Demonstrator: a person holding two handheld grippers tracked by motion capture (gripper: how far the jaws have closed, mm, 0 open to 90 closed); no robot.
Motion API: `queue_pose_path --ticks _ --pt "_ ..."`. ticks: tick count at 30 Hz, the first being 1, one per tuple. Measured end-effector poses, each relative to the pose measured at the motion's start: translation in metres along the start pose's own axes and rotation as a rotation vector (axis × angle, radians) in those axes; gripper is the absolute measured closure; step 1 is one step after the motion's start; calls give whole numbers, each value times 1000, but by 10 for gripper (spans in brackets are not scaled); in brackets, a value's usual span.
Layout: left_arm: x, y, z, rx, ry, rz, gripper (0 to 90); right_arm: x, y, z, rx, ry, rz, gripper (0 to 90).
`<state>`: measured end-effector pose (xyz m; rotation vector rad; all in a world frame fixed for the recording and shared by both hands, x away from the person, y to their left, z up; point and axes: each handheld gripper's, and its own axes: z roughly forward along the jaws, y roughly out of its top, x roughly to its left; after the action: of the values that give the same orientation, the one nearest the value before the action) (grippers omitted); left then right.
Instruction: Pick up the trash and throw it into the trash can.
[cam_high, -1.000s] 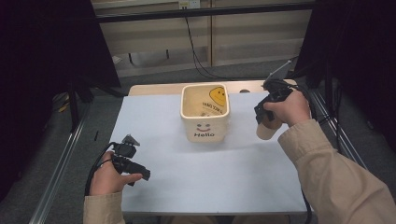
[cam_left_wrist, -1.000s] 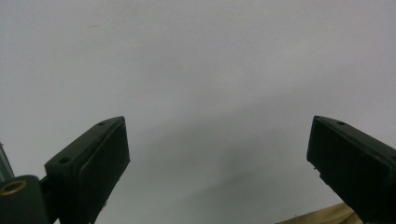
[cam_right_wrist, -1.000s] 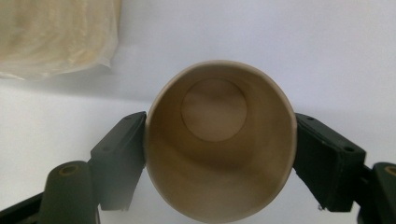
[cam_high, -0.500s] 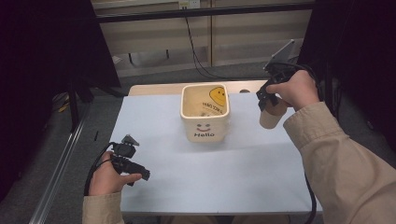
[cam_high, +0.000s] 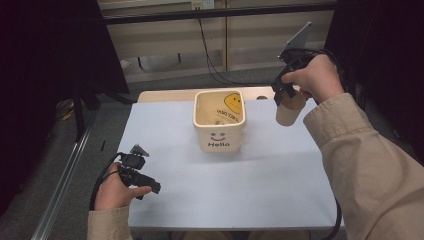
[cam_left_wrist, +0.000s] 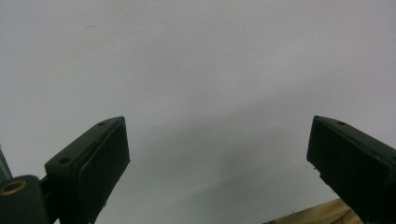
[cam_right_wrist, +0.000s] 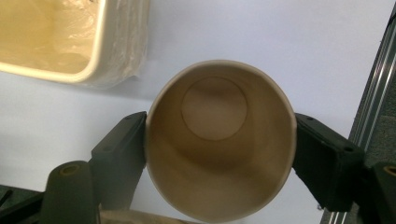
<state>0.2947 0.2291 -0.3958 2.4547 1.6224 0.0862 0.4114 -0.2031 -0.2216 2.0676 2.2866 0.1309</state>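
Two grippers: left gripper (cam_high: 142, 182) low at near-left table (cam_high: 260, 200) edge, jaws spread, empty; right gripper (cam_high: 286, 95) raised far right, pinching paper cup (cam_high: 289, 111) off the table, right of cream Hello bin (cam_high: 220, 122).

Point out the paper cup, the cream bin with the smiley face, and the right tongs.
paper cup (cam_right_wrist: 219, 154), right gripper view, on its inner wall.
cream bin (cam_high: 220, 137), high view, on its front wall by the printed face.
right tongs (cam_right_wrist: 219, 161), right gripper view, midway between the two pads clamping the cup.
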Motion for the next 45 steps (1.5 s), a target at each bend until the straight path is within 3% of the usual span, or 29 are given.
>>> queue_pose_path --ticks 9,10,20,28,37,45 --pt "-1 0 0 -1 -1 3 56 1 10 -17 -23 18 1 236" --pt "-1 0 0 -2 -3 -3 56 1 12 -19 -12 2 -2 236" --pt "0 0 -1 -9 -4 1 56 -2 18 -22 -23 19 8 237" --pt "-1 0 0 -1 -8 0 56 -3 23 -38 -27 3 -2 238" --pt "-1 0 0 0 -13 -1 56 5 29 -55 -47 1 -17 238" --pt "2 -1 0 -5 -19 3 56 13 36 -60 -52 -5 -27 238"
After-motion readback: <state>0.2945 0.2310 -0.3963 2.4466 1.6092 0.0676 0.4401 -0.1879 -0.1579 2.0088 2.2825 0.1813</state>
